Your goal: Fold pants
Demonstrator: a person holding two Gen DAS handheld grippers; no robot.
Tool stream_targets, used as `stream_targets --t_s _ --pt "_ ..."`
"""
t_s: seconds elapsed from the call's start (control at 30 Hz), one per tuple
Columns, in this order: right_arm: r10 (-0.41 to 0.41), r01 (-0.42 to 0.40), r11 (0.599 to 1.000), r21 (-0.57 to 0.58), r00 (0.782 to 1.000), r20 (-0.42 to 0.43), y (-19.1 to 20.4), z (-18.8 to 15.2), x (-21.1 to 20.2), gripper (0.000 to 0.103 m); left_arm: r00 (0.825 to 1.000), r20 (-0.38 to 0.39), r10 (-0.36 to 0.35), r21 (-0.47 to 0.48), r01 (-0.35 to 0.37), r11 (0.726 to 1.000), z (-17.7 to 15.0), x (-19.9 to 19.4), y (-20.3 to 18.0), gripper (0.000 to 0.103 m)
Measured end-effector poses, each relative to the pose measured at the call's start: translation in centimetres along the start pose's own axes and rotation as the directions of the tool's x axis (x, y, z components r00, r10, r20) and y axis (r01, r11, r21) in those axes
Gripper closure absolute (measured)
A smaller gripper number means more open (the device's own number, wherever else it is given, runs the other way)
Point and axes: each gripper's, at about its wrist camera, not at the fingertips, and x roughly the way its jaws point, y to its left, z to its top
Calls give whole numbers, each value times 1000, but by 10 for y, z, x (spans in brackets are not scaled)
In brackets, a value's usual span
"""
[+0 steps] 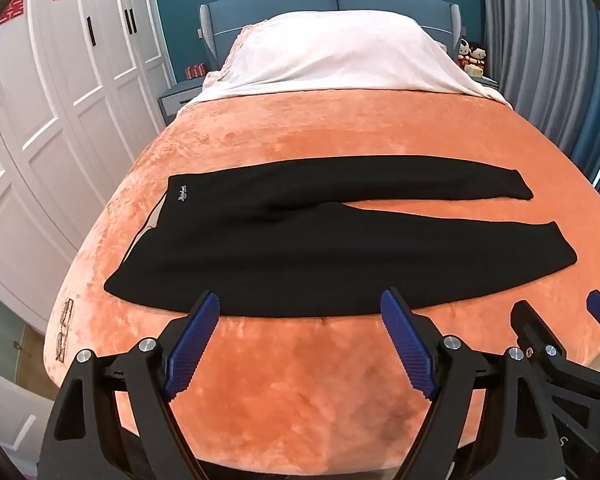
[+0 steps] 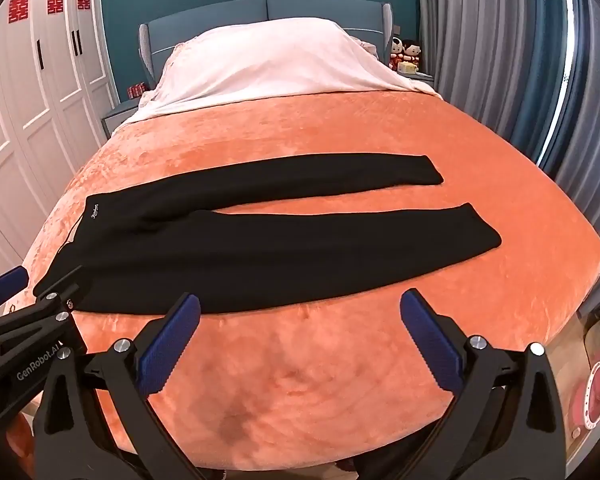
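Note:
Black pants [image 1: 300,248] lie flat across the orange bed cover [image 1: 300,380], waistband at the left, both legs spread to the right; they also show in the right wrist view [image 2: 220,248]. My left gripper [image 1: 300,308] is open and empty, hovering just short of the pants' near edge. My right gripper [image 2: 300,308] is open and empty at the same near edge, further right. The right gripper's side shows at the right of the left wrist view [image 1: 560,320], and the left gripper's side at the left of the right wrist view [image 2: 28,292].
A white pillow cover [image 1: 340,52] lies at the head of the bed below a blue headboard [image 1: 332,0]. White wardrobes [image 1: 60,100] stand at the left, grey curtains [image 1: 540,40] at the right. Glasses [image 1: 65,328] rest on the bed's left edge.

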Motion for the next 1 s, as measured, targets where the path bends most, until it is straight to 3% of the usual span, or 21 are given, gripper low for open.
stream_targets --t_s 0.33,0.5,1.0 --pt "12 -11 1000 8 1000 -15 2 2 6 5 1000 0 27 6 -27 1000 7 -2 -7 22" --pt "18 -17 1000 21 1000 -15 -3 5 7 5 999 -4 41 -14 -41 999 9 1 -2 12" --pt "8 -8 1000 18 1000 -26 1 7 12 5 996 -17 83 17 -82 996 14 10 -5 12"
